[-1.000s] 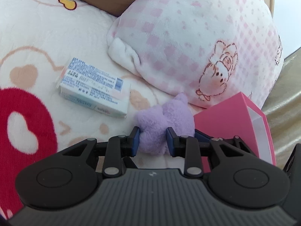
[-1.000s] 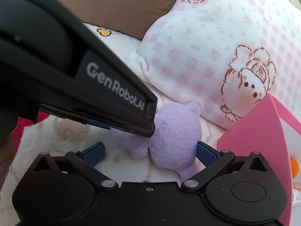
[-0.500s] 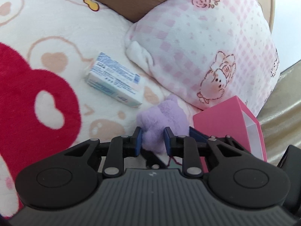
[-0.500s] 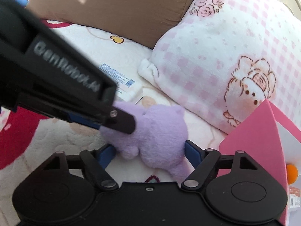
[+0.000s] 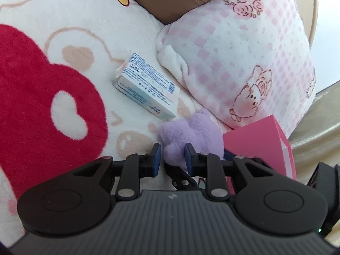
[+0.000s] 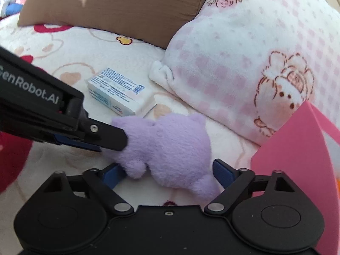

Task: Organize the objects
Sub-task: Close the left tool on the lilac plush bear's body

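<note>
Purple plush toy (image 6: pixel 170 146): soft cat-shaped figure, lying on fleece blanket, just in front of pink-check pillow, betw. both grippers; left wrist view shows it at (image 5: pixel 191 133).
Left gripper (image 5: pixel 172 157): blue pads pressed in on a narrow end of the plush toy, pinching it; right wrist view shows it entering from the left, black finger tip sunk into the toy's fur (image 6: pixel 119 138). "GenRobot.AI" lettering on its side.
Right gripper (image 6: pixel 167 172): jaws partly spread, one blue pad either side of the plush toy's lower body. Left pad touches the toy's foot; right pad sits just beside the fur, contact unclear. Not visibly squeezing.
Soap-type carton (image 6: pixel 119 91): white/pale-blue box w/ small print and barcode, flat on blanket, just behind the plush toy, near pillow corner; also at (image 5: pixel 148 89).
Pink box (image 6: pixel 297 161): rigid, pink outside, white inner face, stands to the right of the toy, close to the right gripper's right finger; also at (image 5: pixel 261 146).
Pink-check pillow (image 6: pixel 244 53): fleece, rose and cartoon-animal prints, behind toy and pink box.
Brown pillow (image 6: pixel 114 6): plain, further back, upper left.
Fleece blanket (image 5: pixel 42 97): cream w/ large red heart and tan outlines; carries all items.
</note>
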The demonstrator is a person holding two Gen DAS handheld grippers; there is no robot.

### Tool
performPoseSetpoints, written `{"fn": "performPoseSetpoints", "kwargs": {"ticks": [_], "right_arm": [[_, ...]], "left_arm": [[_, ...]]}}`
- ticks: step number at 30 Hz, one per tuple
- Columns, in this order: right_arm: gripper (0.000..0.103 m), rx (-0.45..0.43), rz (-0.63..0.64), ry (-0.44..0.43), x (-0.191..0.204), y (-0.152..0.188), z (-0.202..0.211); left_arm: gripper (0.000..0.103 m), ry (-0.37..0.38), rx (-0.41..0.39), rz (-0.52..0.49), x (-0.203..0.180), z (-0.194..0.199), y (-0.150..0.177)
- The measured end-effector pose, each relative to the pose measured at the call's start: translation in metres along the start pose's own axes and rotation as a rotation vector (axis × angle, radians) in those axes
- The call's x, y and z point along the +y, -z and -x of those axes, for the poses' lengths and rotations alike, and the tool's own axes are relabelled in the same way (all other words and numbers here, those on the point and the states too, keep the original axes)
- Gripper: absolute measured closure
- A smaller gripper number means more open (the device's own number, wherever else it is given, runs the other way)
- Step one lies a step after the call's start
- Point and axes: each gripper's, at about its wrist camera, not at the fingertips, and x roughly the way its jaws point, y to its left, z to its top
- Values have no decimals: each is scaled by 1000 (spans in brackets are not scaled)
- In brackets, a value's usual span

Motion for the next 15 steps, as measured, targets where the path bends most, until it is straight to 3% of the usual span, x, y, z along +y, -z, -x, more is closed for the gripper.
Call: {"fn": "performPoseSetpoints", "kwargs": {"ticks": [2,5,15], "right_arm": [[24,0,9,-24,2,4,10],[28,-15,57,-15,9,8,18],[34,-4,-23,-121,7,13,38]], "left_arm": [[80,-43,-15,-23,-2,-1,2],[80,-46,-25,-45,-5,1,6],[80,-51,-32,-35,1,19,8]]}}
